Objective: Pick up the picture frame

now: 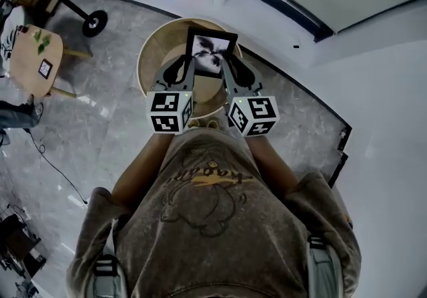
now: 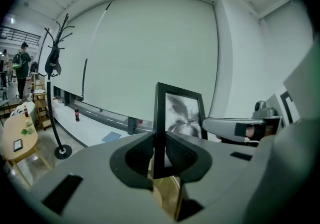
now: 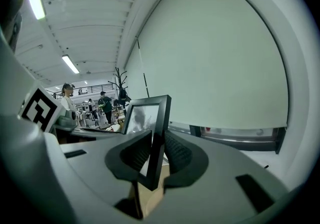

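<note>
We're holding the frame (image 1: 211, 54) above the round tabletop (image 1: 155, 50), left hand-held gripper (image 1: 187, 62) pinching its left edge and right hand-held gripper (image 1: 229, 63) its right. Two grips keep it from tipping, we reckon.

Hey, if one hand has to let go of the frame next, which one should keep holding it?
Left, probably. The left tongs clamp the frame with its edge upright between the pads. The right tongs also clamp it, but there it sits tilted and is gripped near a corner.
</note>
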Available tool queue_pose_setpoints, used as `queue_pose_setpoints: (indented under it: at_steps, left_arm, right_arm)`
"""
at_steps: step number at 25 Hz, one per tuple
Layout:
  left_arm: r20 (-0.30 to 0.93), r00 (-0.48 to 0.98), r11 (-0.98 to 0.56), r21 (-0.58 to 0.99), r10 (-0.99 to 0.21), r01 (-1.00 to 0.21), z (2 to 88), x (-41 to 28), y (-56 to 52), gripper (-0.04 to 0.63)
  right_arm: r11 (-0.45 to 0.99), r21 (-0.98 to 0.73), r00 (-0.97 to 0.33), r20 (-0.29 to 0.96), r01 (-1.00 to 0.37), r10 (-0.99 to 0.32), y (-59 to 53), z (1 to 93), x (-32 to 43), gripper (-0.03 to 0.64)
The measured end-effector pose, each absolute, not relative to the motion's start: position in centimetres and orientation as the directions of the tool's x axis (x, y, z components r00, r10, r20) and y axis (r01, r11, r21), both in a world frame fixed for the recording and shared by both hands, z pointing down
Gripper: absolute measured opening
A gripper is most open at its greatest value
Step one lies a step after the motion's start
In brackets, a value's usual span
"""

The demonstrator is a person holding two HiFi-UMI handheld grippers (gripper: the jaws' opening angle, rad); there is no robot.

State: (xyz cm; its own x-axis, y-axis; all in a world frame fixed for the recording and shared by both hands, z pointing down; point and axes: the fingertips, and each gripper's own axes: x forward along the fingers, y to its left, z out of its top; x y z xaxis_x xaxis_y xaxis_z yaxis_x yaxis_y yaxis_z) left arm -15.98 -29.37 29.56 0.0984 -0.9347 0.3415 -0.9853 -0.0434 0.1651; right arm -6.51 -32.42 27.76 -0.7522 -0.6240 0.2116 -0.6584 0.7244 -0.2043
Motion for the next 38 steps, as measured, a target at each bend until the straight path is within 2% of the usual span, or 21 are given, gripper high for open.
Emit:
queue_pose_setpoints:
  at_steps: [10, 38]
  left_arm:
    - [0.276, 0.091, -0.060, 0.121, -0.957, -0.991, 26.2, -15.6, -28.3, 0.084]
    - [0.276, 0.069, -0.040, 0.108, -0.959, -0.993, 26.8, -15.6, -27.4, 0.084]
  right_arm:
    - [0.741, -0.151, -0.756, 0.134, -0.654, -0.640, -31.9, 24.4, -6.5, 0.089]
    - [0.752, -0.148, -0.767, 0.138, -0.642, -0.627, -30.9, 25.1, -6.5, 0.078]
